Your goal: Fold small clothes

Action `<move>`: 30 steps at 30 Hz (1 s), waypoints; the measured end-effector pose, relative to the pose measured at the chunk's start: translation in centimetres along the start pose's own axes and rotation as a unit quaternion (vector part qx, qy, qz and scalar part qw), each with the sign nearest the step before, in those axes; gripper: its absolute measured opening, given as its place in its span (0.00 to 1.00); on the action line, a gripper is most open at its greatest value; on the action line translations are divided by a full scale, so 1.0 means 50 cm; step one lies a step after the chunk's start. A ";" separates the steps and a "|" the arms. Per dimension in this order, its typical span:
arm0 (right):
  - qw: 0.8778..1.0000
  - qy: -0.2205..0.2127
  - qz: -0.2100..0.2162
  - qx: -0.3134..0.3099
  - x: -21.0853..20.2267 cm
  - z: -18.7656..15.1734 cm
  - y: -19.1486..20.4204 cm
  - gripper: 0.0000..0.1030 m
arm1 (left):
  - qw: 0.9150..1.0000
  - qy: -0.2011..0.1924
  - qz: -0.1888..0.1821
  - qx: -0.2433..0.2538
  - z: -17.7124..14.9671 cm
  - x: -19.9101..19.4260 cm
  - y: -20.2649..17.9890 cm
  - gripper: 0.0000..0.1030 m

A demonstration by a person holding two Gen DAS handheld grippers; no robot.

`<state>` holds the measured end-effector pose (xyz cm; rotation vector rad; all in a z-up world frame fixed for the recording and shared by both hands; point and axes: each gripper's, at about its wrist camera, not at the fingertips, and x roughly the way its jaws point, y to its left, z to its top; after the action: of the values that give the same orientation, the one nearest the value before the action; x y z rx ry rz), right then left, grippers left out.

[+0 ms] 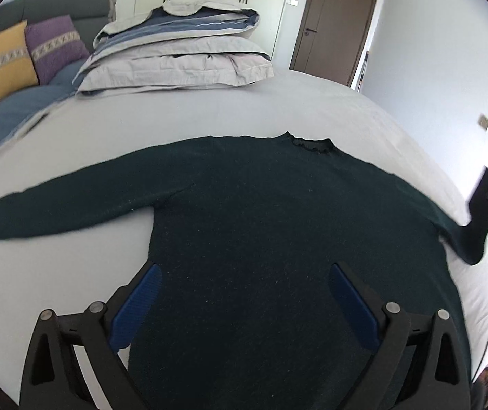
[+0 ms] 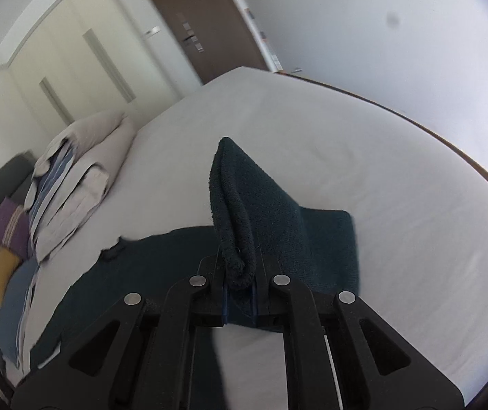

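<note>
Left wrist: left gripper (image 1: 244, 302) hovering over sweater (image 1: 261, 225), blue pads (image 1: 139, 302) wide apart, nothing between them. Sweater flat on bed (image 1: 278, 109), collar away from camera, left sleeve (image 1: 66, 201) stretched out. Right sleeve end lifted at right edge. Bedding pile (image 1: 175, 51) and cushions (image 1: 28, 51) behind.

Right wrist: right gripper (image 2: 240, 273) clamped on sleeve cuff (image 2: 240, 212), cuff raised off bed (image 2: 380, 171). Door (image 2: 202, 24) beyond.
</note>
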<state>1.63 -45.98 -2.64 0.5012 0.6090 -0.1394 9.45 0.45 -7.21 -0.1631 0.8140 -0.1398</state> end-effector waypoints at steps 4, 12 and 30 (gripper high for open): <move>0.996 0.044 0.060 -0.056 0.119 -0.011 0.251 0.07 | 0.998 0.010 -0.044 -0.050 0.010 0.008 0.040 0.96; 0.979 0.159 0.088 -0.091 0.361 -0.224 0.468 0.16 | 0.991 0.020 -0.088 -0.100 0.040 0.039 0.100 0.95; 0.981 0.133 0.138 0.037 0.072 -0.329 0.157 0.59 | 0.967 0.149 -0.193 -0.074 0.128 0.303 -0.147 0.62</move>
<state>-1.75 -31.00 -13.11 0.6783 0.7909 0.1722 23.98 -8.98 -12.22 -0.4511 1.0877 -0.4799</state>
